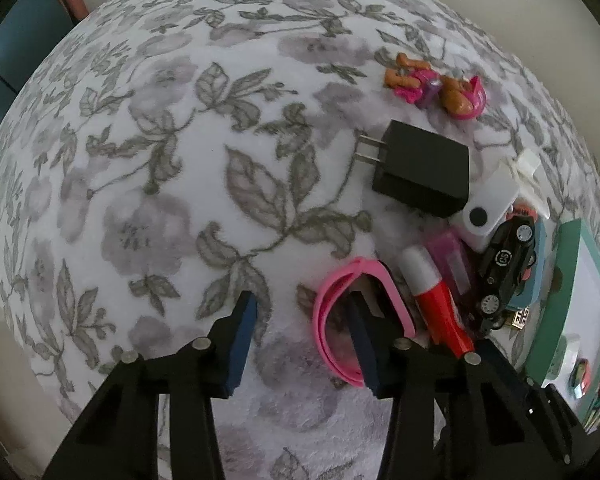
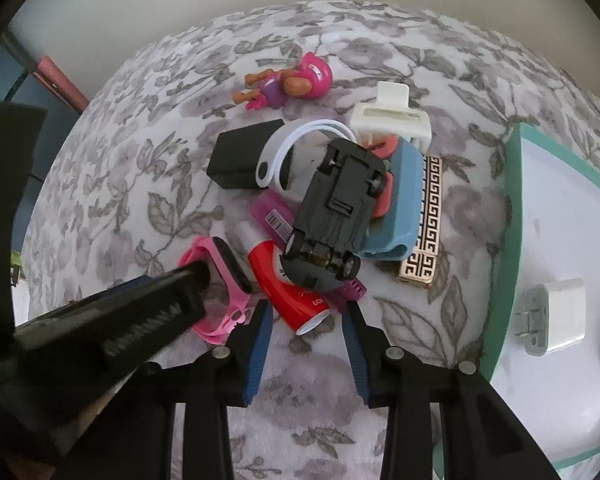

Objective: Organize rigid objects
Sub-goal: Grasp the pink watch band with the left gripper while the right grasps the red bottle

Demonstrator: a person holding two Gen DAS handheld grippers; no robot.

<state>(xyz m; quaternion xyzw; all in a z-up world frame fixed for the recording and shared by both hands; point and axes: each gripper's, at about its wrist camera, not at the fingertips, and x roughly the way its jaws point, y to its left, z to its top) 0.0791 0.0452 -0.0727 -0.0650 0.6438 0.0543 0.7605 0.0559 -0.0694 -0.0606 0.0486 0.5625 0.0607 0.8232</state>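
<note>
On a floral cloth [image 1: 160, 208] lies a pile of small things. The left hand-held gripper [image 1: 300, 312] points down at the pile's near edge; its jaws stand part open, one finger poking through the loop of a pink band [image 1: 332, 320], the other on bare cloth, and neither pad presses the band. The right hand-held gripper [image 2: 308, 320] reaches in with narrowed jaws on either side of the near end of a red tube [image 2: 288, 296]; whether the pads touch it I cannot tell. On the tube leans a black toy car [image 2: 336, 208], belly up in the right view. Behind it lie a black charger [image 1: 424, 168], a white band [image 2: 296, 140], a blue case [image 2: 404, 192] and a patterned bar [image 2: 424, 224]. A pink doll [image 1: 436, 88] lies apart, farther back. A green-rimmed tray [image 2: 512, 216] stands at the right, holding a white plug [image 2: 556, 316].
</note>
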